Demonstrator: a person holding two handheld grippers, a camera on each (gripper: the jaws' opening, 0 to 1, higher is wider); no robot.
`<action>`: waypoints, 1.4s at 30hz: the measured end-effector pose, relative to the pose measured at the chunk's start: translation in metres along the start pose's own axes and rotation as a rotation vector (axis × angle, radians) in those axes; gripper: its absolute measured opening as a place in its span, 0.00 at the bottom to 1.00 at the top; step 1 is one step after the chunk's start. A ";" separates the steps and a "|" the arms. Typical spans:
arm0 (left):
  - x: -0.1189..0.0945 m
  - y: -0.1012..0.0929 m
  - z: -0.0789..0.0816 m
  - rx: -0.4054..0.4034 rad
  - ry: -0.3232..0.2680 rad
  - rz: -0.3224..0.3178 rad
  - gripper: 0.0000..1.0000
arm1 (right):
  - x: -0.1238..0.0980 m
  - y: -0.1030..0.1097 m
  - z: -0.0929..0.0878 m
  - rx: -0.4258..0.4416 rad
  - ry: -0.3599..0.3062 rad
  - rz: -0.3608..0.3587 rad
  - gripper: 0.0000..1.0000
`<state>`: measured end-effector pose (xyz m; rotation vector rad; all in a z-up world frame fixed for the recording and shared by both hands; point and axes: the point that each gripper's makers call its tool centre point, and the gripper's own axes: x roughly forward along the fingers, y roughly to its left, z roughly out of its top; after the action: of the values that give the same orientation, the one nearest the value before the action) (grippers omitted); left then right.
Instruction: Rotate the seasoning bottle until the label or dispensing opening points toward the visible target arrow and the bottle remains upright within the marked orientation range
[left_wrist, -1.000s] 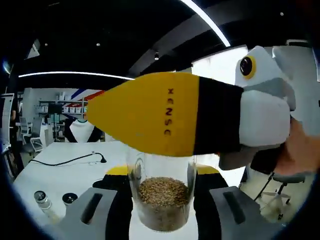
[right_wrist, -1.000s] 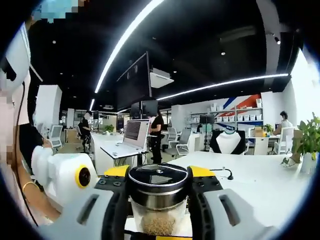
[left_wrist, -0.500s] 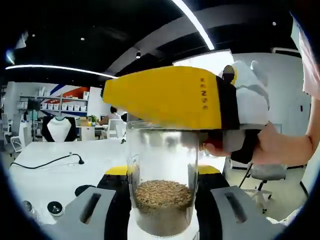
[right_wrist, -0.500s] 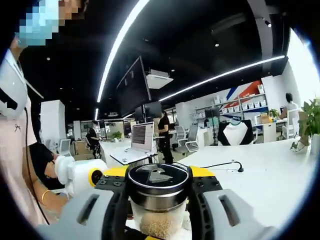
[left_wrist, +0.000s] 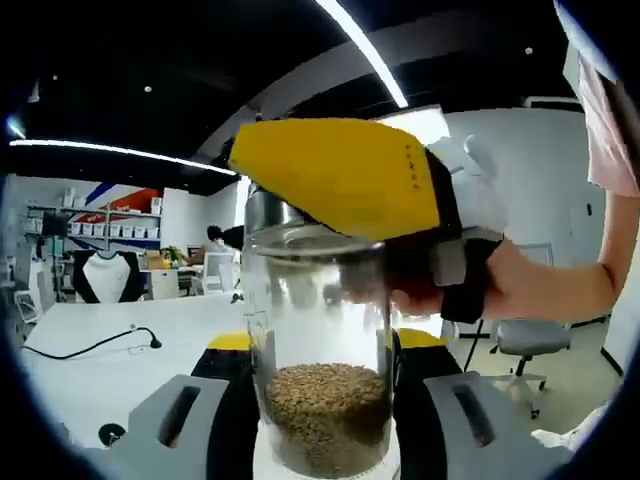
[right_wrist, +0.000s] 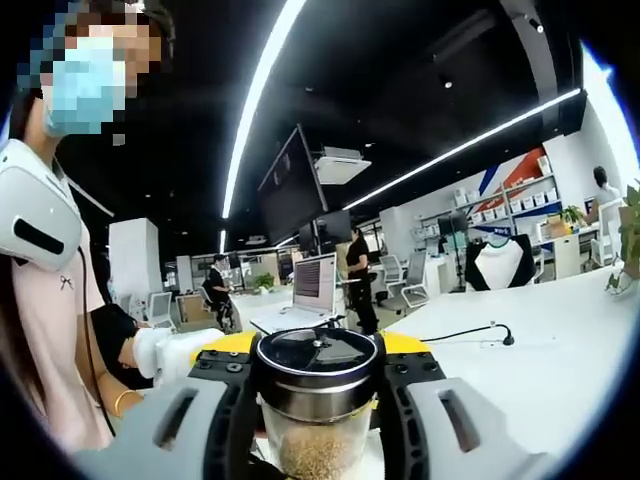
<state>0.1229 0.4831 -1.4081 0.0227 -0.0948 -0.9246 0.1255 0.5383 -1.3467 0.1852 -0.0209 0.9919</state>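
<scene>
A clear glass seasoning bottle (left_wrist: 325, 390), about a third full of brown grains, stands upright between the black jaws of my left gripper (left_wrist: 325, 342), which is shut on its body. My right gripper (left_wrist: 290, 205) comes in from the right, held by a hand, with its yellow jaw lying across the bottle's steel lid. In the right gripper view the lid (right_wrist: 315, 352), steel with a black top, sits between the jaws of my right gripper (right_wrist: 315, 345), shut on it, with grains (right_wrist: 315, 452) below. The left gripper's white body (right_wrist: 175, 350) shows at the left.
A white table (left_wrist: 90, 385) lies below, with a black cable (left_wrist: 90, 345) and a small dark object (left_wrist: 112, 433) on it. An office chair (left_wrist: 530, 345) stands at the right. A person in a pink top (right_wrist: 45, 330) is close on the left; a laptop (right_wrist: 315, 285) sits beyond.
Both views have swung with the hands. In the left gripper view the right gripper's yellow jaw has come down from above the bottle onto its lid, and more of the bottle shows.
</scene>
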 end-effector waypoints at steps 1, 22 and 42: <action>0.000 0.004 0.001 0.006 -0.016 0.032 0.49 | -0.001 -0.005 -0.001 -0.020 -0.003 -0.035 0.43; -0.009 0.039 0.004 -0.084 -0.049 0.341 0.48 | 0.026 0.002 -0.003 -0.151 -0.029 -0.263 0.43; -0.013 0.020 0.019 -0.019 -0.026 0.007 0.45 | 0.015 0.007 0.008 -0.089 0.012 0.050 0.42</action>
<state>0.1292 0.5064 -1.3893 -0.0073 -0.1105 -0.9186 0.1286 0.5530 -1.3361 0.0976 -0.0586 1.0401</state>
